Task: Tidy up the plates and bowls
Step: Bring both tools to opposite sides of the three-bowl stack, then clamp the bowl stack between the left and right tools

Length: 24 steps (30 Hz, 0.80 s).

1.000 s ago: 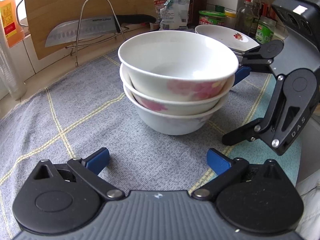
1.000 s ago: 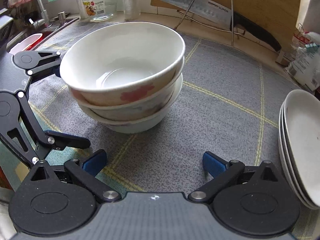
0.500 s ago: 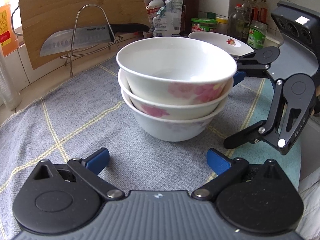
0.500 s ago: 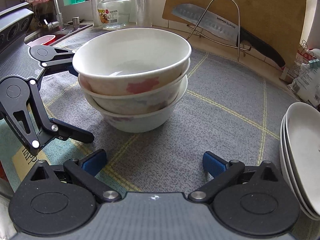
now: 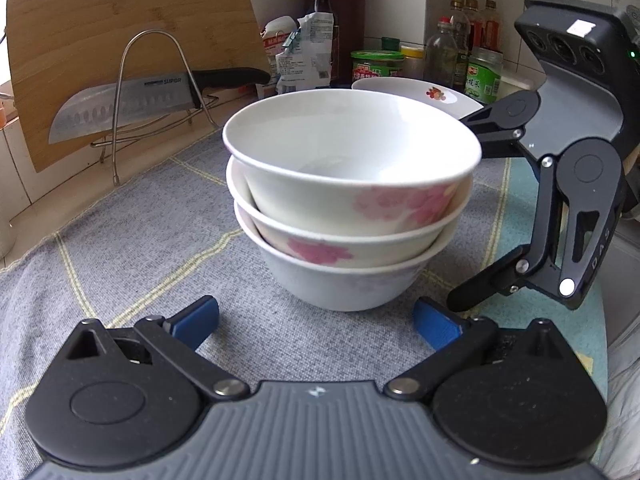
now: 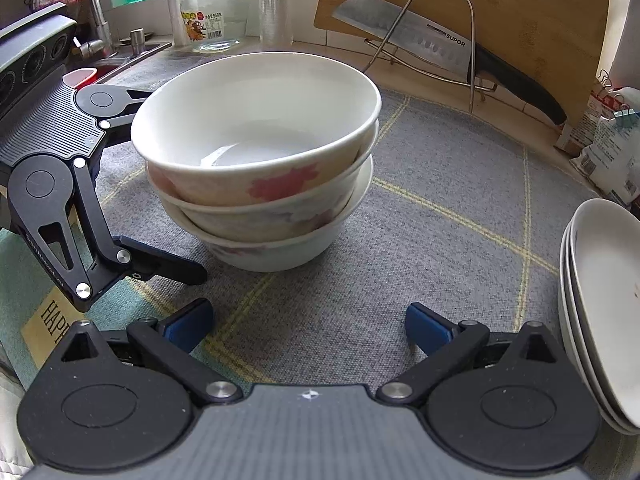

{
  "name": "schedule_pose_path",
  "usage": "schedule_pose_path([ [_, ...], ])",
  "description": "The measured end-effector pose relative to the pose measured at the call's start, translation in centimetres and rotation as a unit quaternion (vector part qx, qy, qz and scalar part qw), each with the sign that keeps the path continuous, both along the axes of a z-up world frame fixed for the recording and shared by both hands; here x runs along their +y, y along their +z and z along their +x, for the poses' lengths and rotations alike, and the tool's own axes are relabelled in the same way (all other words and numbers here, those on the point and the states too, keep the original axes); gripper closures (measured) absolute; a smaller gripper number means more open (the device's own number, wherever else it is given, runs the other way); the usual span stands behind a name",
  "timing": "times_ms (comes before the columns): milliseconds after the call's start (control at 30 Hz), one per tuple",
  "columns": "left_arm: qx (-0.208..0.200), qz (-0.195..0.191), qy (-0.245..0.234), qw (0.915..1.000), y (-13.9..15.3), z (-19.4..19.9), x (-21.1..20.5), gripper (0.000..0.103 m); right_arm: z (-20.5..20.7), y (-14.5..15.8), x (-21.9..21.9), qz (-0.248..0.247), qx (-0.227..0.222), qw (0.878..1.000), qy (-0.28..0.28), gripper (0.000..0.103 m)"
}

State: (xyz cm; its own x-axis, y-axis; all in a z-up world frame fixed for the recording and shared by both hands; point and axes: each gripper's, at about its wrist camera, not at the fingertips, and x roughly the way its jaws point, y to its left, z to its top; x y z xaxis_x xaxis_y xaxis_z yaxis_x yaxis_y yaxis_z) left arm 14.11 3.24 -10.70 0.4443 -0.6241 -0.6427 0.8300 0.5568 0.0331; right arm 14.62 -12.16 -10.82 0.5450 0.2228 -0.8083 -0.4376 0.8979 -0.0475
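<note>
Though nested, three bowls [image 5: 352, 200], topmost hollow.

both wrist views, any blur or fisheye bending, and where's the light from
Left wrist view: the bowl stack is sharp, the cutting board bows with fisheye curve. Right wrist view: daylight comes from the window behind the glass jar; the plates stretch at the frame edge.

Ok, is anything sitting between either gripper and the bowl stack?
Nothing visible. Bare grey cloth lies between the open left gripper and the bowl stack, and likewise ahead of the open right gripper. The plates sit off to the right, clear of both paths.
</note>
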Motion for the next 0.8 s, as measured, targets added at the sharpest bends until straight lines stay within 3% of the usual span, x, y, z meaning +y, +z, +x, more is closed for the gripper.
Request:
schedule_pose_path([
  [600,0.018,0.039,-0.024,0.9988,0.0,1.4,-1.1,0.001,2.5,1.1,-0.7,-0.020,0.016,0.994,0.109,0.000],
  [800,0.011,0.069,-0.078,0.9945,1.1,1.0,-1.5,0.001,3.1,2.0,-0.1,-0.018,0.010,0.988,0.154,0.000],
])
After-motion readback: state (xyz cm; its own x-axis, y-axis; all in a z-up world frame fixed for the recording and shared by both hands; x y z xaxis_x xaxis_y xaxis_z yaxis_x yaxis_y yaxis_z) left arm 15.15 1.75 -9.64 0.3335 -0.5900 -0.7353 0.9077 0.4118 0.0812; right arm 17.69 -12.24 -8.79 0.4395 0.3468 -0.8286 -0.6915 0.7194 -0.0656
